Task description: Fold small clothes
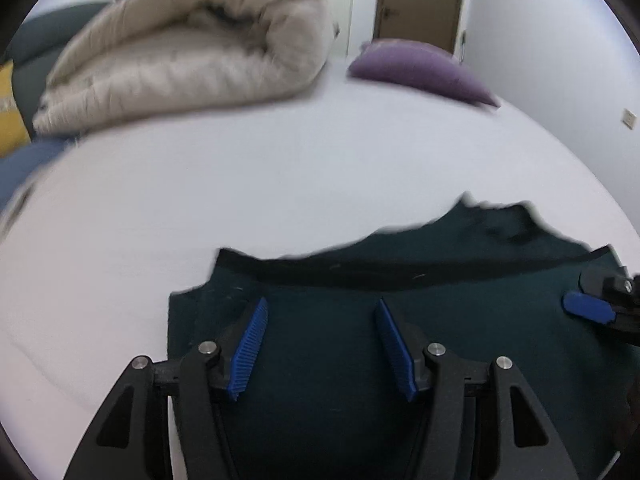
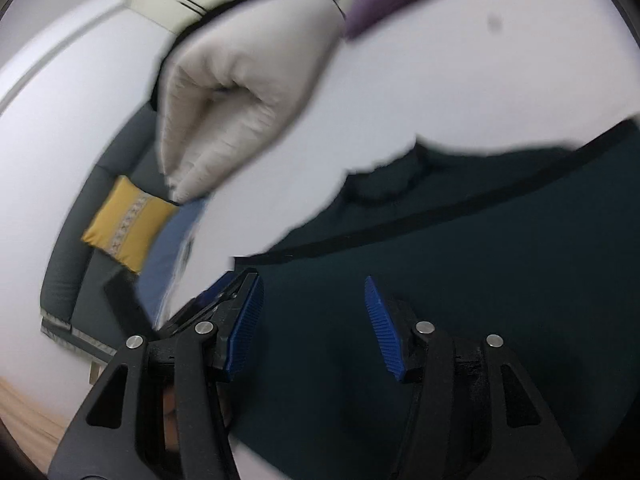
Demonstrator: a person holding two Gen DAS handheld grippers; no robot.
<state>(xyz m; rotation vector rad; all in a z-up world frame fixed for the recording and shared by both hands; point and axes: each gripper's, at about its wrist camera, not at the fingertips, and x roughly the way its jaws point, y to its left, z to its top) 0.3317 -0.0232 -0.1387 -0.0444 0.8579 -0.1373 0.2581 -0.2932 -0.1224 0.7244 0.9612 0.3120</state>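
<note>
The left gripper (image 1: 322,344) hangs over a dark green garment (image 1: 328,360), its jaws spread wide with nothing between the blue ribbed pads (image 1: 250,350). The right gripper (image 2: 314,324) is likewise released, its jaws apart above the same cloth (image 2: 460,280). In the left wrist view the right gripper's blue tip (image 1: 588,307) shows at the garment's far right edge; whether it touches the fabric cannot be told.

The garment lies spread on a white bed (image 1: 280,168), flat in the near part, with a black band (image 1: 360,276) running across it. Beyond the band the fabric rises into a rumpled, jagged edge (image 1: 496,220).

Further off, well apart from the garment, a folded cream duvet (image 1: 192,48) sits bunched on the bed, and a purple pillow (image 1: 420,70) lies to its right. A patch of blue fabric (image 1: 28,164) shows at the left edge below the duvet.

Past the bed, the right wrist view shows a grey sofa (image 2: 72,256) with a yellow cushion (image 2: 128,224) on it. In the left wrist view a brown door (image 1: 422,0) stands in the white wall behind the pillow. Both views are blurred.
</note>
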